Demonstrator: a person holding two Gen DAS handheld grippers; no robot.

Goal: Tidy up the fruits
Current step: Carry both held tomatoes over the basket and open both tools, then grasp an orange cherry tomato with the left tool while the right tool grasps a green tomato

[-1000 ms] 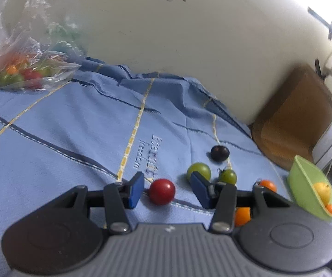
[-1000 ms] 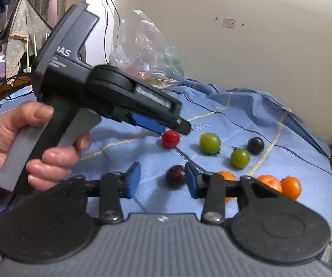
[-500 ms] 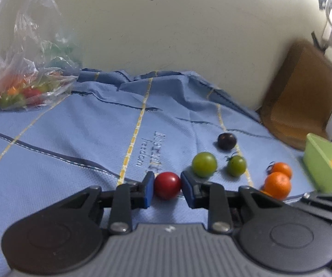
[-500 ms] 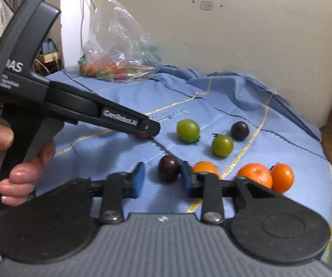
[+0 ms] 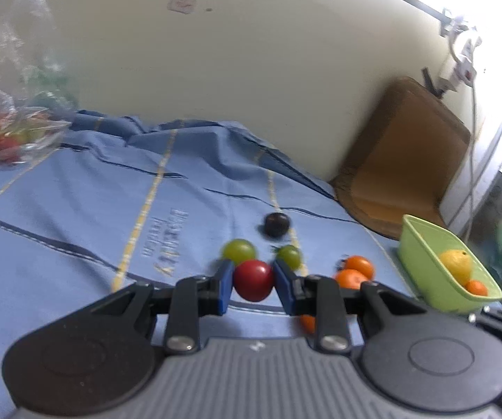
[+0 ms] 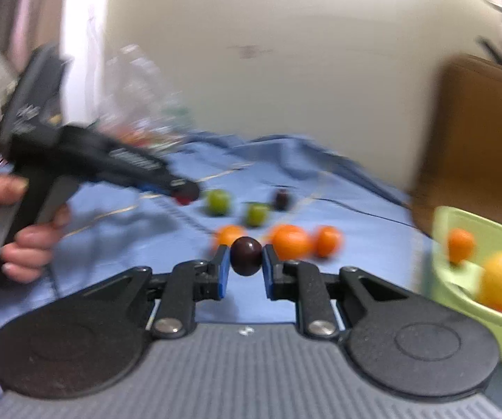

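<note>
Right wrist view motion-blurred; bag at far left hazy, contents only red/orange/green blobs. Blue cloth with yellow stripes, cream wall behind. Green bowl at right holds a lemon and an orange fruit. Left gripper pinching red tomato; right gripper pinching dark plum. Other fruit loose on cloth.

A second ago both grippers stood open around their fruit; now the left gripper is clamped on the red tomato and the right gripper on the dark purple tomato. Both views swing rightward, bringing the green bowl closer into the right wrist view.
</note>
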